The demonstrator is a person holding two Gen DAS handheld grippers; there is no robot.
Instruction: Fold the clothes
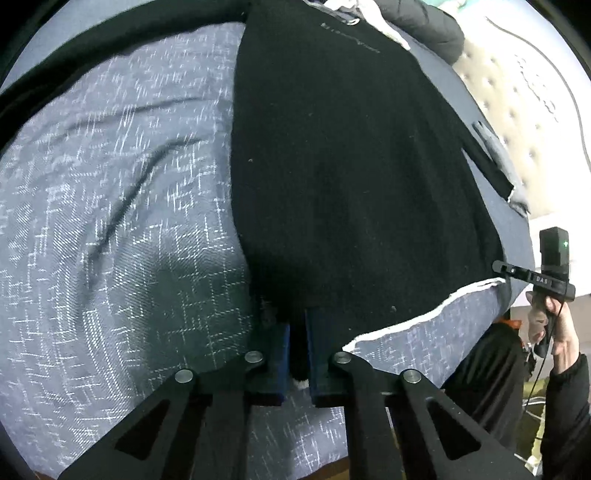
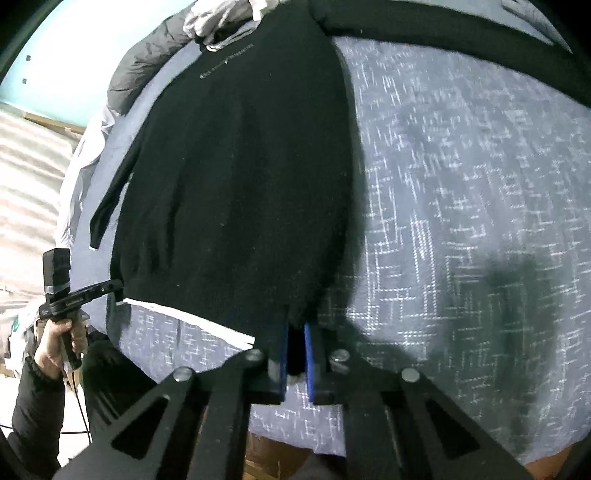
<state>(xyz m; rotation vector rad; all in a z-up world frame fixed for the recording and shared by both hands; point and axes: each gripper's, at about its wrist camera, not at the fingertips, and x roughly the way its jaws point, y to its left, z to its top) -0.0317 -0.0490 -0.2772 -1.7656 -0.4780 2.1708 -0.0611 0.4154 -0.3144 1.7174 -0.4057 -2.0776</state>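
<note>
The left gripper (image 1: 297,332) was clamped on the hem corner of the black sweater (image 1: 351,155), and the right gripper (image 2: 295,332) pinched the opposite hem corner. The sweater lay flat, front up, on the grey patterned bedspread (image 1: 110,221). More clothes (image 2: 221,18) were heaped beyond its collar.

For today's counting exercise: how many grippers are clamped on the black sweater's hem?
2. The left gripper pinches one bottom corner of the sweater; the right gripper pinches the opposite corner. None seems hidden.
</note>
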